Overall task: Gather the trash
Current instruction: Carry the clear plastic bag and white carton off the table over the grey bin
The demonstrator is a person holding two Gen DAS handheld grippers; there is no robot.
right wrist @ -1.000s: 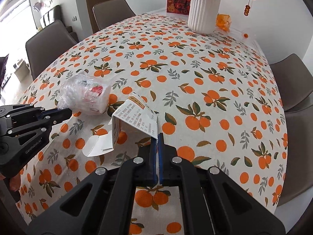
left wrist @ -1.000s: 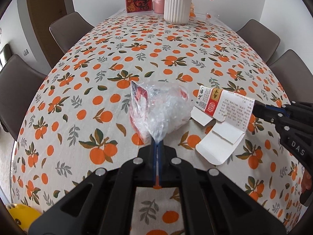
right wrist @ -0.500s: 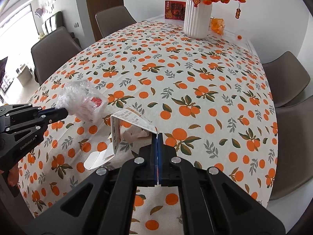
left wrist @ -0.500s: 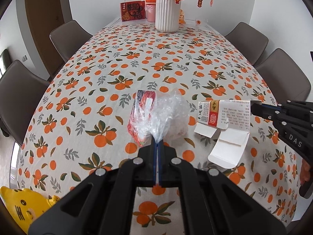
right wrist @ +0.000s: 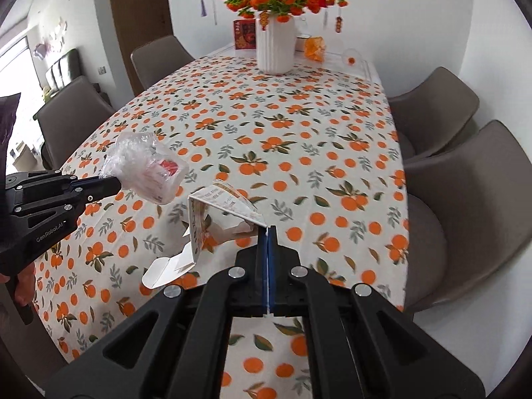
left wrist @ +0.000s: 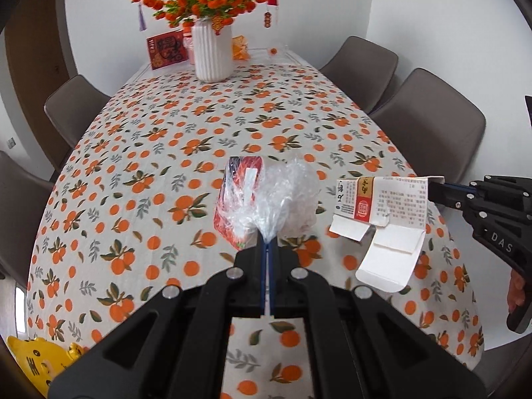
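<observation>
My left gripper (left wrist: 267,244) is shut on the twisted neck of a clear plastic bag (left wrist: 266,199) with red packaging inside, held up above the table. The same bag (right wrist: 149,169) shows at the left of the right wrist view, hanging from the left gripper (right wrist: 114,183). My right gripper (right wrist: 267,229) is shut on the corner of an opened, flattened white paper box (right wrist: 212,219) with printed text and a red label. That box (left wrist: 382,212) hangs off the right gripper (left wrist: 432,190) at the right of the left wrist view, flaps dangling.
The long table (left wrist: 166,153) has an orange-print cloth. A white vase of orange flowers (left wrist: 212,50), a red card (left wrist: 166,48) and small orange items stand at its far end. Brown chairs (right wrist: 465,199) line both sides. A yellow toy (left wrist: 36,362) sits low left.
Both grippers have risen and pulled back from the table, carrying the bag and the box with them. The far end of the table and the flowers have come into view.
</observation>
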